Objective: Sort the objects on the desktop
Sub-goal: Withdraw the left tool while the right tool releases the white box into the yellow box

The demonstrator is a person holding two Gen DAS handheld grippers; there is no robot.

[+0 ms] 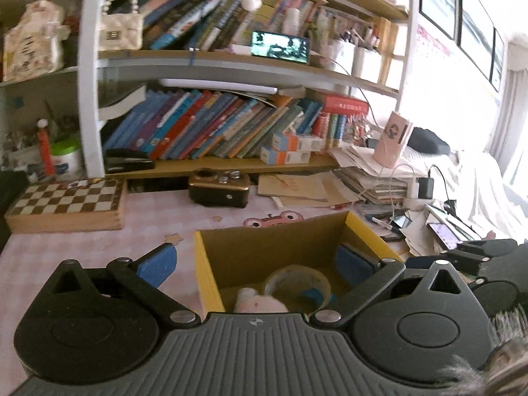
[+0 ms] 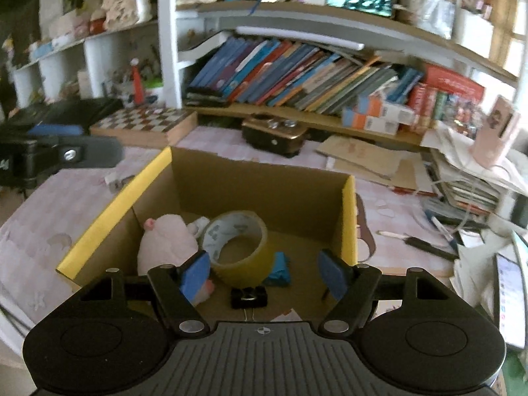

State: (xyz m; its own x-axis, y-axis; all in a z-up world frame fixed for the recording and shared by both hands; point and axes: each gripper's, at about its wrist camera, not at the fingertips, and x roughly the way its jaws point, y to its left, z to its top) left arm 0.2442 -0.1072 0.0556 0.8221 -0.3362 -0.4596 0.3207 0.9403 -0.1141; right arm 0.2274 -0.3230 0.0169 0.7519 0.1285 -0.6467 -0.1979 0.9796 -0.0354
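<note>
Cardboard box (image 2: 257,181) holds tape roll (image 2: 236,244), plush toy (image 2: 168,241), black clip (image 2: 248,297). Right gripper (image 2: 264,272) hangs wide open, empty, directly above clip; left gripper (image 1: 255,264) likewise spread, empty.

Open right gripper (image 2: 264,272) over cardboard box (image 2: 257,181), tape roll (image 2: 239,244), plush toy (image 2: 166,242)

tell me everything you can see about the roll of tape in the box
The roll of tape is a wide ring of yellowish-brown packing tape on a pale, printed inner core. It lies tilted on the floor of the open cardboard box, its hole facing up and toward the camera. The pink plush toy sits against its left side, a blue item lies at its right, and a black binder clip is just in front. No gripper is touching it.
</note>
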